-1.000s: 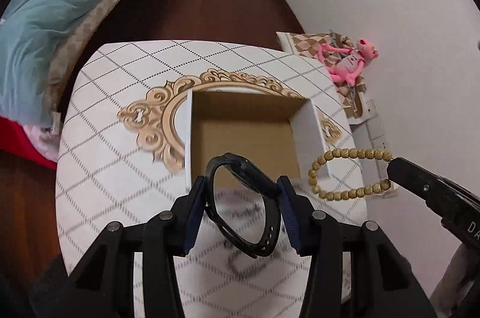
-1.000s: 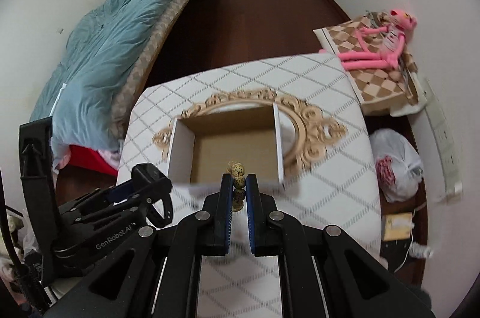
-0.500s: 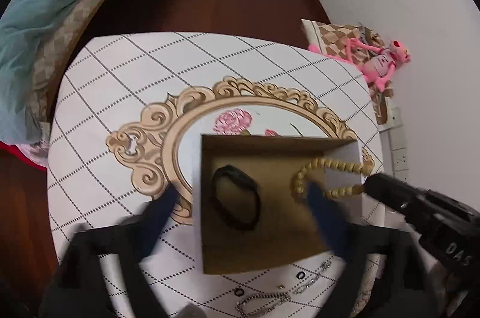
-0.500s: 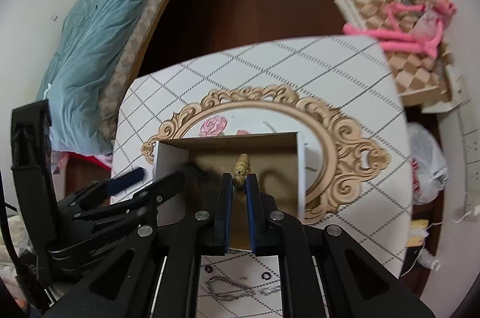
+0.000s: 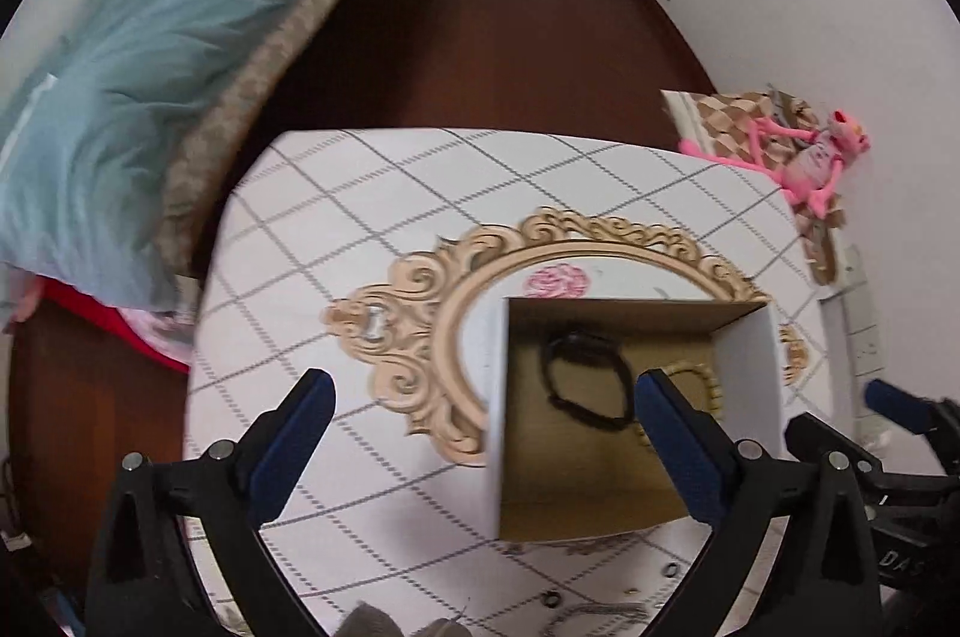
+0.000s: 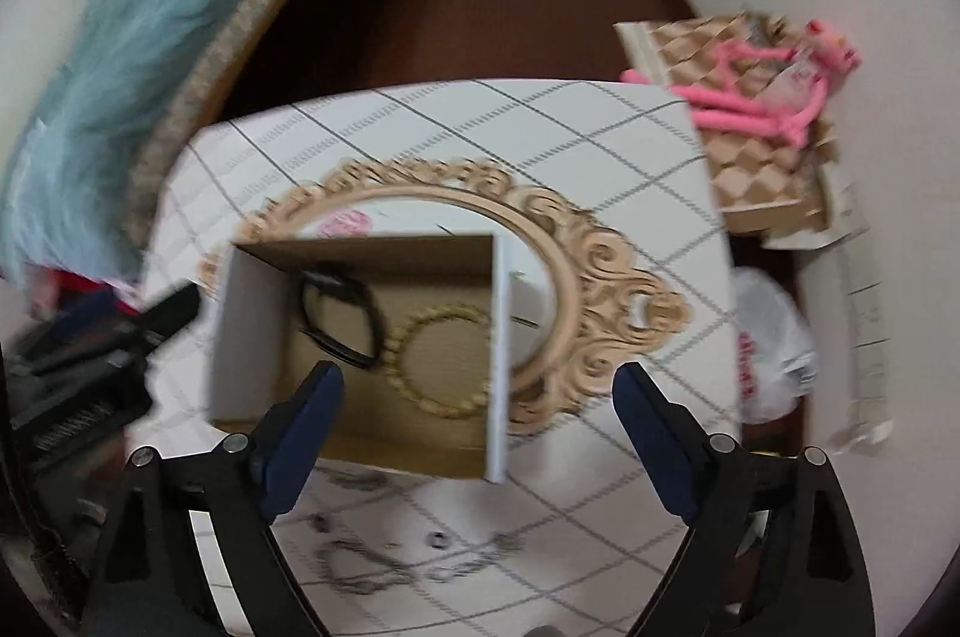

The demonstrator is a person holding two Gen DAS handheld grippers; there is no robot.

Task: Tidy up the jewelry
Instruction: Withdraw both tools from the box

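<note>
An open cardboard box (image 5: 747,379) (image 6: 501,355) with white outer walls stands on the patterned table. A black bracelet (image 5: 585,379) (image 6: 339,319) and a tan beaded bracelet (image 5: 699,376) (image 6: 447,361) lie on its floor. My left gripper (image 5: 483,442) is open and empty above the box's near left side. My right gripper (image 6: 477,433) is open and empty above the box's near edge. A silver chain (image 6: 366,574) and small rings (image 6: 438,540) lie on the table in front of the box.
The white table (image 5: 360,217) has a grid pattern and a gold ornate oval. A bed with a blue duvet (image 5: 120,66) is at the left. A pink plush toy (image 5: 816,156) lies on a box at the right. A white plastic bag (image 6: 774,349) sits on the floor.
Both grippers opened and let go: the black bracelet and the beaded bracelet now lie in the box. Both grippers have drawn back and up.
</note>
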